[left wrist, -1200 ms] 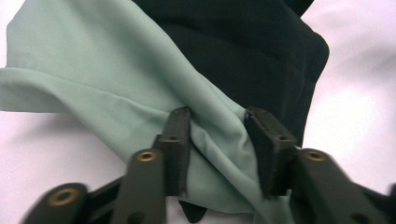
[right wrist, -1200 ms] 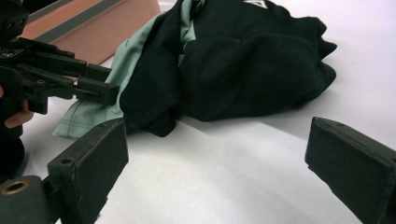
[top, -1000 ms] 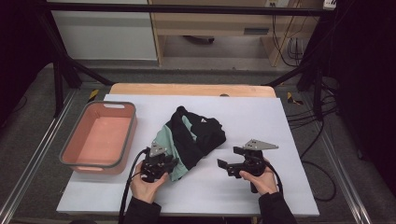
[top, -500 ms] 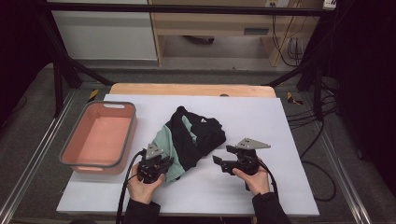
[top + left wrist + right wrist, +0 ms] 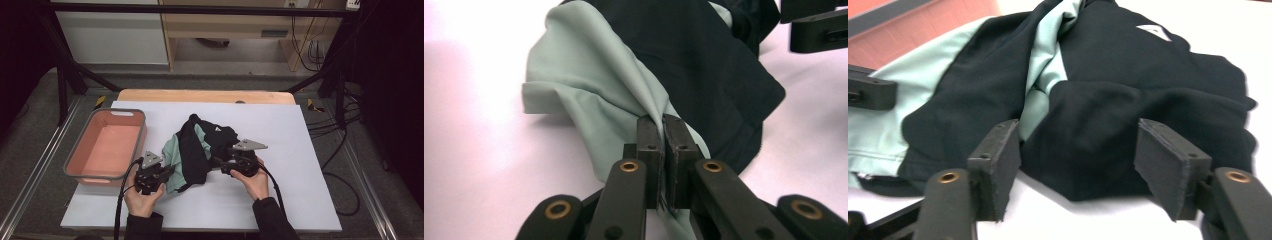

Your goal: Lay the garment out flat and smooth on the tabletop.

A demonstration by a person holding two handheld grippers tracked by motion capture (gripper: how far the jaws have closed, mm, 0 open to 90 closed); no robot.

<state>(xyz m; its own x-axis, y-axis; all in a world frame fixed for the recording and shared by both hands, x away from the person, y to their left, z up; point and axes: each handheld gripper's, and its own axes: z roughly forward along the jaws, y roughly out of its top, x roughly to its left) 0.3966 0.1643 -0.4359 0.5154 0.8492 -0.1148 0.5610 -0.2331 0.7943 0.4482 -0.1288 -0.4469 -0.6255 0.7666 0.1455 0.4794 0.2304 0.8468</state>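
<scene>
The garment (image 5: 200, 150), a crumpled black and pale-green piece, lies at the middle of the white table (image 5: 300, 200), just right of the pink tub (image 5: 107, 150).

Left gripper (image 5: 663, 135): jaws pressed together on a fold of the pale-green cloth at the garment's near left edge; the pinch looks narrow, taking only a ridge of fabric.

Right gripper (image 5: 1078, 165): jaws spread wide, set low at the garment's near right edge, with the black fold (image 5: 1108, 125) lying between and just beyond them. Nothing is held on this side yet.

Judgement: the step in hand is securing a second hold so the piece can be lifted or spread between both hands. To do it well, the right gripper should advance until the black hem sits fully between the pads, then close on a single edge (not a bunched stack of layers, which would resist spreading). The left pinch should be kept firm and low; pulling before the right side closes risks dragging the cloth out of reach.
</scene>
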